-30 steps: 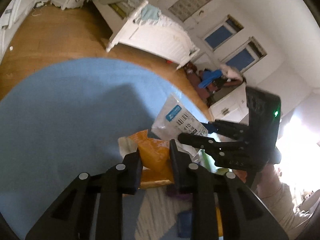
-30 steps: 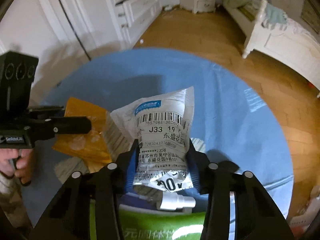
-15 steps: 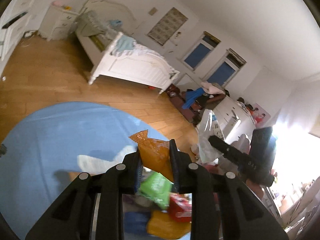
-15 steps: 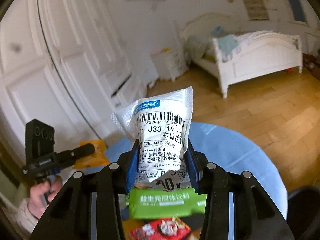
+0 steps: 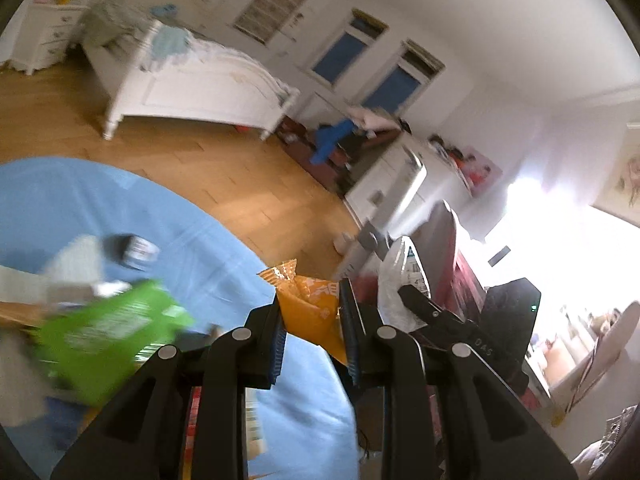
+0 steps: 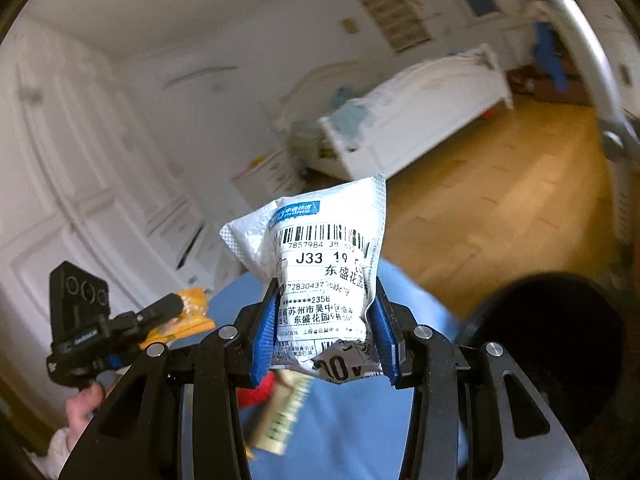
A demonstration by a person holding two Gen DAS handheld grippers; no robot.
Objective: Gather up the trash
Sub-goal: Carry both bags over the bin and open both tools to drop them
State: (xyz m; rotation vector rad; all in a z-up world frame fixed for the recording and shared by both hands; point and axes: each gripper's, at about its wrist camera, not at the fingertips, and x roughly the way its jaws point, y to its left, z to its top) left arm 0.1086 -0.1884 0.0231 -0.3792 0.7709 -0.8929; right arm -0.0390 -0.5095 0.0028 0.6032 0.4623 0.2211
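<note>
Left gripper (image 5: 312, 316) jaws pinch a crinkled orange plastic snack wrapper (image 5: 310, 304), right gripper (image 6: 326, 332) jaws clamp a white labelled courier pouch (image 6: 320, 256), both lifted clear for carrying, likely toward the dark round bin (image 6: 548, 344) at four o'clock

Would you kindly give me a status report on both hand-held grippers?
Left hand-held gripper shut on crinkled orange snack wrapper. Right hand-held gripper shut on white plastic courier bag. Nothing blocking either.
</note>
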